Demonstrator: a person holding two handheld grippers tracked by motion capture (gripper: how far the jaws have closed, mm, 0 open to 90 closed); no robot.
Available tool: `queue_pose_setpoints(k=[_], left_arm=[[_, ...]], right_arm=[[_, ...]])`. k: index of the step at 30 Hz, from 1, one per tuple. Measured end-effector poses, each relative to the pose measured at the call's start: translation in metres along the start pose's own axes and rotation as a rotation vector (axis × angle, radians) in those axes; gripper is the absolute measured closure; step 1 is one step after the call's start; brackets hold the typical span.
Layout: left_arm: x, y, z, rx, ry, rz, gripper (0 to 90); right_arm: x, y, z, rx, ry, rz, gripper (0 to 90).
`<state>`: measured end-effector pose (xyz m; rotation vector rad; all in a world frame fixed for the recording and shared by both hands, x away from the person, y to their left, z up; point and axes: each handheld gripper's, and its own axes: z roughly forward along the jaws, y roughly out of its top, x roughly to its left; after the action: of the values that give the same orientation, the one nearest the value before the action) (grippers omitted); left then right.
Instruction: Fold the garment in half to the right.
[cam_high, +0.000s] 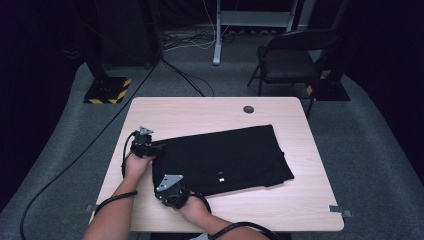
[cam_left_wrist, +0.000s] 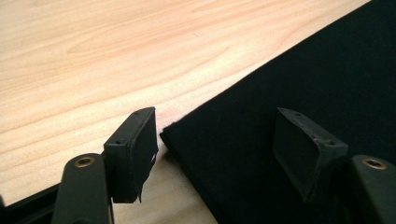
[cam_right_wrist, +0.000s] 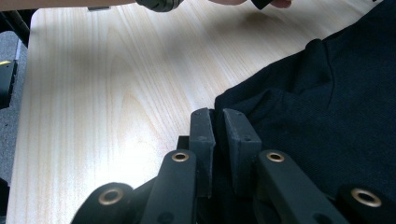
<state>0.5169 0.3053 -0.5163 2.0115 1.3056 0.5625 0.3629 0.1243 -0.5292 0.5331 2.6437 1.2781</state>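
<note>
Shirt, black, flat on table | left gripper jaws apart, straddling corner | right gripper pinched on edge

One black garment, two grippers — one table, one chair

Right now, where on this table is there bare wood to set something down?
The widest bare strip of the table runs along the far edge, between the black garment and the round grommet. The right end and near-right corner are free too. The near-left is crowded: the left hand-held gripper and right hand-held gripper work the garment's edges.
</note>
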Motion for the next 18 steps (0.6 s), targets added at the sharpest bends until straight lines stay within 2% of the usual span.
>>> queue_pose_setpoints(k=[3, 9, 18], left_arm=[[0.0013, -0.0009, 0.0013, 0.0, -0.011, -0.012, 32.9], [0.0011, -0.0013, 0.0024, -0.004, -0.02, -0.003, 35.6], [0.005, -0.0037, 0.003, -0.019, -0.082, -0.012, 44.7]], right_arm=[[-0.0001, -0.0001, 0.0, 0.0, 0.002, 0.0, 82.5], [-0.0006, -0.0002, 0.0001, 0.0, 0.005, 0.001, 82.4], [-0.0013, -0.0001, 0.0002, 0.001, 0.01, 0.01, 82.2]])
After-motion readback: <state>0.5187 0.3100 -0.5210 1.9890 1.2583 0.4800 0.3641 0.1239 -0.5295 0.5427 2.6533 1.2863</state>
